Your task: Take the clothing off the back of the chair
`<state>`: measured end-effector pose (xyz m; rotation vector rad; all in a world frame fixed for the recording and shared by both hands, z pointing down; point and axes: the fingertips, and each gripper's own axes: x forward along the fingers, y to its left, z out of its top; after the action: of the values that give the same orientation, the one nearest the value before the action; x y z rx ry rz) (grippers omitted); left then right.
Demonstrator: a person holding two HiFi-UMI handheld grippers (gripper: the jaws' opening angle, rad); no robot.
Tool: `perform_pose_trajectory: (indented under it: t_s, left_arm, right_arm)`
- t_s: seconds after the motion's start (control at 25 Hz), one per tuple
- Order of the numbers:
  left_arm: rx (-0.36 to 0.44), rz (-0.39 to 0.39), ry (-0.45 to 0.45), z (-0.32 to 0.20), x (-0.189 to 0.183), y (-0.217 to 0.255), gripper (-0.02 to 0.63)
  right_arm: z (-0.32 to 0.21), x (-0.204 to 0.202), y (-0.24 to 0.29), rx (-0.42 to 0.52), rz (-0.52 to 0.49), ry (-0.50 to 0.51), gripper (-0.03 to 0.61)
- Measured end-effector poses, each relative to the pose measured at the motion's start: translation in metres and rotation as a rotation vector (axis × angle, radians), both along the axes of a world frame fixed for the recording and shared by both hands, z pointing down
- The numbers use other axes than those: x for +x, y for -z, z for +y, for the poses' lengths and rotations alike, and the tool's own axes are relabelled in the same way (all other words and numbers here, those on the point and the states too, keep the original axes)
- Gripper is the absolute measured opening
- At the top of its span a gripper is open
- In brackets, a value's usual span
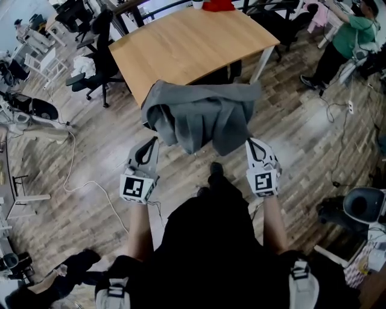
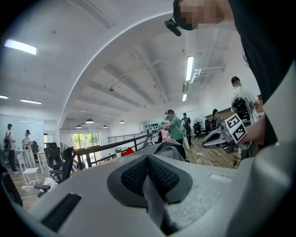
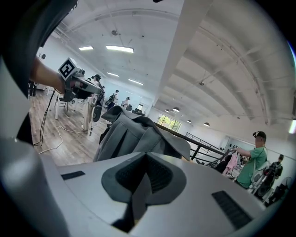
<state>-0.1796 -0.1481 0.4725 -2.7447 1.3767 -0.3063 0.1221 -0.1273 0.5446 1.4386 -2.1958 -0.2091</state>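
Observation:
A grey garment [image 1: 199, 114] hangs in folds over a chair back, which it hides almost entirely. My left gripper [image 1: 153, 142] sits just below the garment's left lower edge, and my right gripper [image 1: 251, 143] just below its right lower edge. Both stand shut with nothing between the jaws. The left gripper view shows the shut left gripper [image 2: 148, 159], with the garment [image 2: 169, 148] ahead and the right gripper [image 2: 221, 138] off to the right. From the right gripper [image 3: 147, 157], the garment [image 3: 134, 134] fills the view close ahead, and the left gripper [image 3: 78, 84] shows beyond it.
A wooden table [image 1: 187, 42] stands right behind the chair, with a red object [image 1: 218, 6] at its far edge. Black office chairs [image 1: 96, 66] are at the left. A white cable [image 1: 72, 175] lies on the wood floor. A person in green [image 1: 353, 33] stands far right.

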Motion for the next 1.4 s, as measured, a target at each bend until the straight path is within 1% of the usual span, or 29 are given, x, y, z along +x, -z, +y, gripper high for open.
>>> perform_pose_trajectory:
  t_s: [0.2,0.4,0.52,0.64,0.72,0.84,0.92,1.0,1.08,1.2,1.32,1.4]
  left_arm:
    - [-0.007,-0.002,0.004,-0.013,0.007,-0.002,0.002]
    - [-0.006,0.002,0.028,-0.031,0.003,-0.002,0.002]
    - [0.000,-0.005,0.040,-0.042,0.002,0.000,0.002]
    - [0.001,0.000,0.058,-0.055,0.003,0.001,0.003]
    - [0.005,-0.011,0.064,-0.062,0.005,0.002,0.003]
    - [0.004,-0.025,0.068,-0.072,0.009,0.004,0.002]
    - [0.001,-0.025,0.075,-0.080,0.011,0.006,0.003]
    - [-0.001,-0.035,0.091,-0.087,0.012,0.006,0.003]
    - [0.002,-0.061,0.119,-0.095,0.010,0.002,0.003]
    - [-0.002,-0.095,0.169,-0.102,0.003,-0.007,0.003]
    - [-0.017,-0.103,0.204,-0.105,0.000,-0.016,0.003]
    - [-0.023,-0.118,0.225,-0.108,-0.003,-0.021,0.004]
  right_arm:
    - [-0.014,0.009,-0.002,-0.009,0.002,-0.004,-0.002]
    - [-0.038,0.008,-0.002,0.004,0.010,0.014,-0.001]
    - [-0.052,0.009,-0.004,-0.014,0.024,0.011,0.000]
    - [-0.069,0.010,-0.001,0.000,0.036,0.024,0.000]
    - [-0.079,0.013,-0.001,-0.003,0.027,0.022,0.000]
    - [-0.095,0.016,0.004,0.018,0.043,0.037,0.000]
    - [-0.104,0.020,0.004,0.010,0.039,0.028,0.000]
    - [-0.112,0.026,0.002,0.002,0.042,0.016,0.002]
    - [-0.121,0.031,0.000,0.014,0.056,0.009,0.006]
    - [-0.134,0.038,-0.004,0.039,0.101,0.014,0.080]
    - [-0.145,0.043,-0.008,0.050,0.125,0.032,0.122]
    - [-0.152,0.043,-0.006,0.068,0.160,0.046,0.141]
